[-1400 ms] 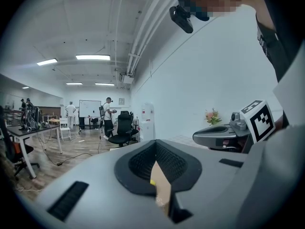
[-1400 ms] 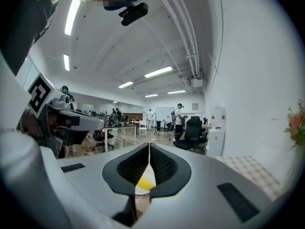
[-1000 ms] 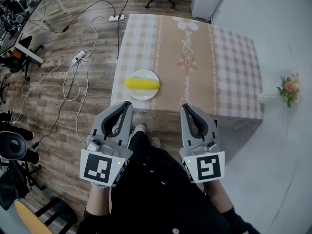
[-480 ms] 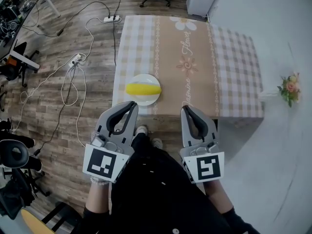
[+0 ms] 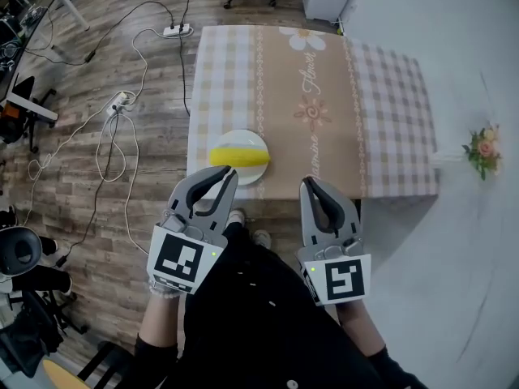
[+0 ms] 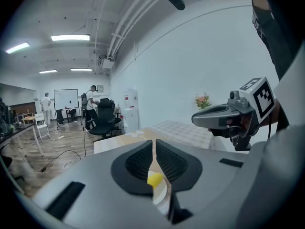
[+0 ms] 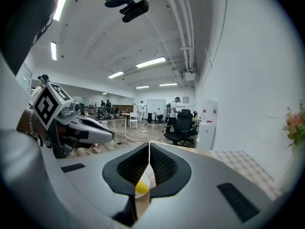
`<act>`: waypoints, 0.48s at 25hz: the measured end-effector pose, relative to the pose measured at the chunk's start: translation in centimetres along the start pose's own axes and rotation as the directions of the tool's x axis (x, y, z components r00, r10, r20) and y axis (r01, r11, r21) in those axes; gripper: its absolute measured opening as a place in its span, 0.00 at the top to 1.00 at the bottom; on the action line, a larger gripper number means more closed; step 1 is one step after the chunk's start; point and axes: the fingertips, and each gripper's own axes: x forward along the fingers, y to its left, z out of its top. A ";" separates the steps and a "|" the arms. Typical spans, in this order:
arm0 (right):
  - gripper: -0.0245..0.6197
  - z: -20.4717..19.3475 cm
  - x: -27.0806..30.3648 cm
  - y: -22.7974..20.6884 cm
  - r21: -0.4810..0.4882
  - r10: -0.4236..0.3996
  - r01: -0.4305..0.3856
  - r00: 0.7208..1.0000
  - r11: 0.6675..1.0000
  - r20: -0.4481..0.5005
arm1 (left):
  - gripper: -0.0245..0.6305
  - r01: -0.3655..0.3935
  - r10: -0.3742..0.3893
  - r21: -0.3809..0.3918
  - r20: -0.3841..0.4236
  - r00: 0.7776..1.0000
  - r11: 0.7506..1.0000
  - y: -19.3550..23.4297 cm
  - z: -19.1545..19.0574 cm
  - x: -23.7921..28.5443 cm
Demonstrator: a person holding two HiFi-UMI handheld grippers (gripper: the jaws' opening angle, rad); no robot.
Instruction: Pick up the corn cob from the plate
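Yellow cob [image 5: 238, 157] laid on round white plate [image 5: 241, 135], near edge of checked table [image 5: 324, 96]. Left gripper [image 5: 229, 172], right gripper [image 5: 308, 182]: ribbed jaws closed, empty.

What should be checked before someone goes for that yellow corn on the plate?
1. The corn cob lies on the plate: ok.
2. The plate sits flat on the table, near its front edge: ok.
3. The left gripper is open for a grasp: not ok, its jaws are shut, with nothing between them.
4. The right gripper is open: not ok, it is shut and empty too.
5. The way from either gripper to the corn cob is free of other things: ok.
6. Whether the corn cob will roll or slip when pinched: cannot tell.
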 end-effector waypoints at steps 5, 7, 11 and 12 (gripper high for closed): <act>0.90 -0.1 1.0 -0.2 0.009 -0.019 0.019 1.000 1.000 -0.006 | 0.93 0.048 -0.046 0.030 -0.058 0.997 0.998 0.6 -1.7 1.8; 0.90 -0.2 1.3 -0.1 0.003 -0.014 0.014 1.000 1.000 -0.025 | 0.85 0.089 -0.087 0.029 -0.088 0.992 0.996 0.5 -2.6 2.6; 0.90 -0.4 1.9 -0.5 0.015 -0.031 0.032 0.999 0.999 -0.031 | 0.76 0.151 -0.142 0.052 -0.154 0.978 0.987 0.2 -4.6 4.0; 0.90 -0.5 2.0 -0.5 0.015 -0.033 0.033 0.999 0.999 -0.034 | 0.74 0.160 -0.148 0.054 -0.177 0.973 0.986 0.1 -5.4 4.2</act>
